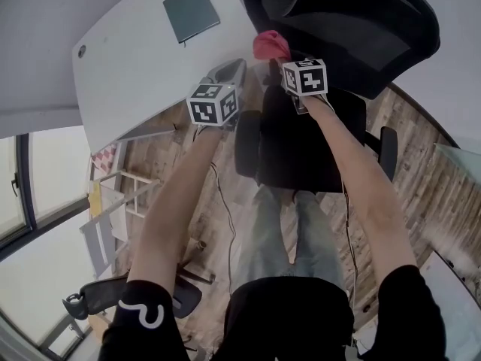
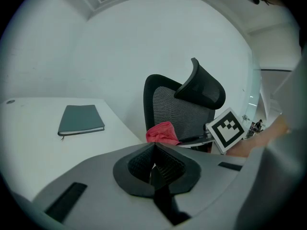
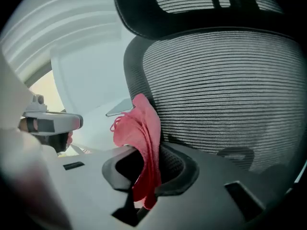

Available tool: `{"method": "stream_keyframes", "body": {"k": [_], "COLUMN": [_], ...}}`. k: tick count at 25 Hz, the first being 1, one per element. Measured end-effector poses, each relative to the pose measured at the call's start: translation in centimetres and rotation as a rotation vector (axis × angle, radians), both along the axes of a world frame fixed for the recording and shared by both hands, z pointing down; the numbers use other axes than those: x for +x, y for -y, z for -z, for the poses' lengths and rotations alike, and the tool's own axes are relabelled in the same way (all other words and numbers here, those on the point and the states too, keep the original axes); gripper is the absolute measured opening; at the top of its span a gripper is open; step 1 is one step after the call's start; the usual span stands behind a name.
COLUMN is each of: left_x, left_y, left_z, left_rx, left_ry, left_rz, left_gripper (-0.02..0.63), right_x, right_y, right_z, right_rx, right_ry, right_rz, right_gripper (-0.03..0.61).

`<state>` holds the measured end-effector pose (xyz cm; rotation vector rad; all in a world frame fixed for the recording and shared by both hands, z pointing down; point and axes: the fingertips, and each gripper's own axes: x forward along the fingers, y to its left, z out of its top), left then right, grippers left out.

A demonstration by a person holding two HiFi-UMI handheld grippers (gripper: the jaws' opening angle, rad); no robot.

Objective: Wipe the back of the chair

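A black office chair with a mesh back (image 1: 353,28) (image 2: 180,111) (image 3: 225,85) stands in front of me beside a white desk. My right gripper (image 1: 289,62) (image 3: 146,171) is shut on a pink cloth (image 1: 270,45) (image 3: 141,138) (image 2: 162,133). The cloth stands up from the jaws, close against the left side of the mesh back. My left gripper (image 1: 225,89) (image 2: 154,164) is shut with nothing in it, held left of the right one, over the desk's corner.
The white desk (image 1: 143,59) (image 2: 43,152) carries a dark green notebook (image 1: 192,11) (image 2: 80,120). The chair's armrests (image 1: 388,150) jut out at both sides. A second chair (image 1: 113,295) and a white shelf frame (image 1: 124,190) stand on the wooden floor at left.
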<state>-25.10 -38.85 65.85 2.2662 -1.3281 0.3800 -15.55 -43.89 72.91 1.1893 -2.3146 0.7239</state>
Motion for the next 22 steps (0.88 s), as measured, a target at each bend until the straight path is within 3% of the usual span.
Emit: {"method": "stream_keyframes", "body": {"k": [4, 10, 22], "left_x": [0.6, 2.4, 8.2], "left_y": [0.5, 0.6, 0.3], "left_z": [-0.3, -0.6, 0.0], "left_rx": [0.002, -0.004, 0.002], "left_ry": [0.001, 0.002, 0.004], "left_rz": [-0.018, -0.032, -0.063], "left_gripper": [0.025, 0.025, 0.025], "right_x": [0.6, 1.8, 8.9], "right_y": [1.2, 1.6, 1.8], "right_z": [-0.5, -0.5, -0.1], "right_rx": [-0.016, 0.009, 0.023], "right_ry": [-0.007, -0.052, -0.089], "right_rz": [-0.042, -0.018, -0.079], "right_gripper": [0.078, 0.078, 0.078]}}
